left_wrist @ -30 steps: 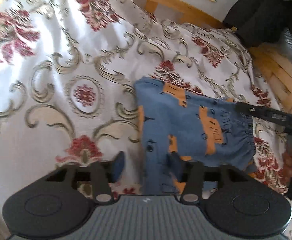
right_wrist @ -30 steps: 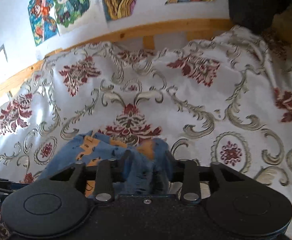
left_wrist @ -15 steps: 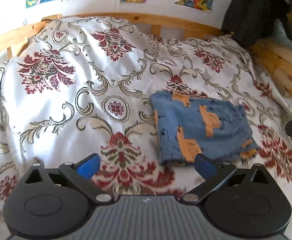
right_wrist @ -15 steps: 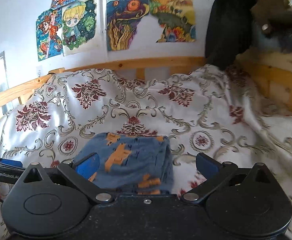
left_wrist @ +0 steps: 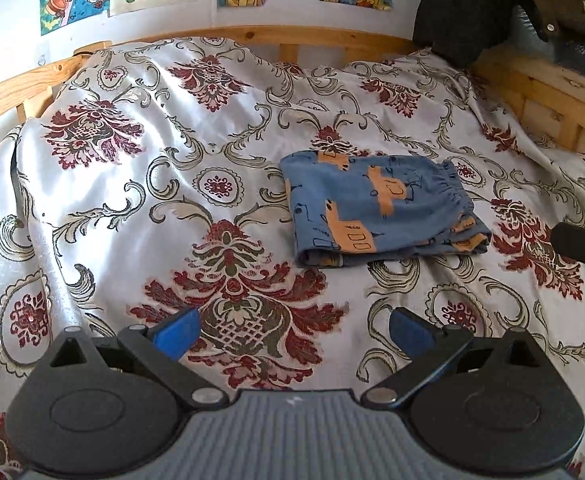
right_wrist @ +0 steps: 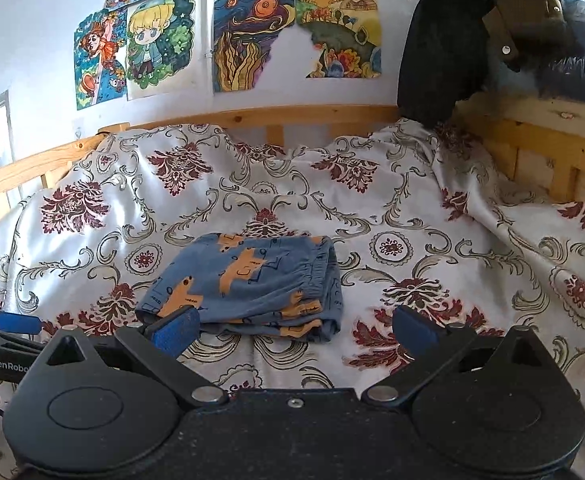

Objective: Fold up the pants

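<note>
- Pants [left_wrist: 376,208]: blue fabric with an orange vehicle print and dark line markings.
- Bedspread [left_wrist: 132,184]: glossy white, patterned with dark red floral medallions and grey-green scrolls.
- Left gripper [left_wrist: 292,334]: black body, grey ribbed centre, blue finger pads.
- Right gripper [right_wrist: 294,334]: black body, blue finger pads.
- Bed frame [right_wrist: 292,114]: light natural wood.
- Wall drawings [right_wrist: 228,36]: multicoloured cartoon figures and landscapes on a white wall.

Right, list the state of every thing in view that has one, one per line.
pants: folded into a compact stack, lying flat on the bedspread, touched by neither gripper.
left gripper: open, empty, short of the pants.
right gripper: open, empty, short of the pants.
bedspread: spread over the bed, wrinkled.
dark garment: hanging over the far right corner of the bed frame.
</note>
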A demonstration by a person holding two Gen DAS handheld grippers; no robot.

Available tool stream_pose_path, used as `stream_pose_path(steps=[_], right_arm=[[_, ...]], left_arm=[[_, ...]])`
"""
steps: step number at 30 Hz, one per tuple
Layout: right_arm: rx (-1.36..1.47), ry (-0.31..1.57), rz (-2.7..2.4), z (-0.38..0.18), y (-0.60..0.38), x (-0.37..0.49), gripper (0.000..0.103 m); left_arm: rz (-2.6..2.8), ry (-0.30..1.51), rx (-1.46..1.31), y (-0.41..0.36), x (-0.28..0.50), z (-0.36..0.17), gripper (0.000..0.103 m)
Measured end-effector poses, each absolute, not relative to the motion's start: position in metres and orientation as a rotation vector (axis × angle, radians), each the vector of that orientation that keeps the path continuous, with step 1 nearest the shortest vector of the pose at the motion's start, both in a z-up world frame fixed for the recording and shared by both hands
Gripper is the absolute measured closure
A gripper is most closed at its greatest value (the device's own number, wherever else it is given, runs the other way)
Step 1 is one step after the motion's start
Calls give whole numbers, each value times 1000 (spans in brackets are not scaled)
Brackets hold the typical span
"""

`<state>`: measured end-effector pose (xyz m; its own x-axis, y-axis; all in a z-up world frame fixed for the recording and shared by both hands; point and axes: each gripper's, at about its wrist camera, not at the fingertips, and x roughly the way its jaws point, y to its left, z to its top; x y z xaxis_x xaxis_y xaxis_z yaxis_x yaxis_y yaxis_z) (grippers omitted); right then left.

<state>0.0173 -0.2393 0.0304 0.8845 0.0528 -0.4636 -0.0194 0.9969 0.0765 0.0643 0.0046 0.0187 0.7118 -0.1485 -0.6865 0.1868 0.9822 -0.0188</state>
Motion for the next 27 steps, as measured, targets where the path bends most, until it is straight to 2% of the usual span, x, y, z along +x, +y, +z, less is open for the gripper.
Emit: stream_pose_path(steps=[27], right_arm=[[104,518,40,25,-241,20,1]], left_arm=[[-180,779,28,6,67,18,0]])
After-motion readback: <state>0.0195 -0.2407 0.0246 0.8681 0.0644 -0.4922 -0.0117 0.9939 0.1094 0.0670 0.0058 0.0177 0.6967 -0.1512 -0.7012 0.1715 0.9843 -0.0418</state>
